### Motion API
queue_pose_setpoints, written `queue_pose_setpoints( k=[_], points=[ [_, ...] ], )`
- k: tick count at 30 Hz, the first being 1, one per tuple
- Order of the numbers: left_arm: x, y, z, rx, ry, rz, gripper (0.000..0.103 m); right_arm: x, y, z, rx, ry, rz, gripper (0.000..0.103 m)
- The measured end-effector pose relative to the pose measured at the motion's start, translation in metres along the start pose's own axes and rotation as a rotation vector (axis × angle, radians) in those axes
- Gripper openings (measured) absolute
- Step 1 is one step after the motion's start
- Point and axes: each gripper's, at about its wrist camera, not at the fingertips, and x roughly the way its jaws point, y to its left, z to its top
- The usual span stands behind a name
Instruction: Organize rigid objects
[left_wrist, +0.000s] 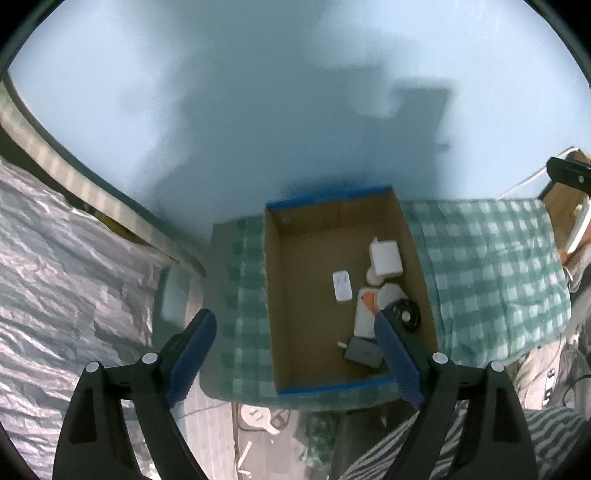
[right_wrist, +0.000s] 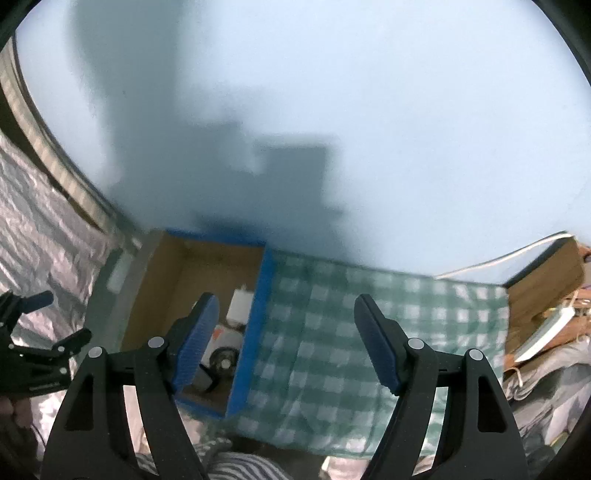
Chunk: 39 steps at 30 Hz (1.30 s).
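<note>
A cardboard box (left_wrist: 275, 295) with blue-taped edges stands on a green checked cloth (left_wrist: 491, 266). Inside lie a white square charger (left_wrist: 386, 258), a small white card-like device (left_wrist: 341, 286), a white object with an orange mark (left_wrist: 366, 310), a black round object (left_wrist: 406, 314) and a grey plug adapter (left_wrist: 360, 350). My left gripper (left_wrist: 295, 332) is open and empty, held above the box's near end. My right gripper (right_wrist: 284, 332) is open and empty above the cloth, right of the box (right_wrist: 255, 332). The charger (right_wrist: 240, 304) and black round object (right_wrist: 223, 360) show there too.
A pale blue wall rises behind the table. Crinkled silver sheeting (left_wrist: 55, 280) lies at the left. A wooden shelf (right_wrist: 546, 280) with a white cable and a white power strip (right_wrist: 546, 328) stands at the right. Striped fabric (left_wrist: 517, 443) is below the grippers.
</note>
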Motion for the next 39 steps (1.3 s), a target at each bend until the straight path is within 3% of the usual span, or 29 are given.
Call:
queue_pose_setpoints(
  k=[5,11,21,39],
  points=[
    [-0.018,-0.006,-0.002,-0.047,-0.066,-0.071,0.089,-0.021,-0.012,-0.006,0.032,-0.031,-0.011,0.076],
    [-0.022,-0.013,-0.004,-0.094,-0.073,-0.128,0.089,-0.034,-0.022,-0.020,0.060,-0.053,-0.033,0.076],
    [-0.039,-0.017,-0.003,-0.099,-0.126,-0.096,0.095,-0.035,-0.030,-0.025,0.070,-0.045,-0.029,0.076],
    [-0.043,-0.022,-0.007,-0.101,-0.093,-0.055,0.095,-0.037,-0.029,-0.027,0.058,-0.044,-0.018,0.076]
  ],
)
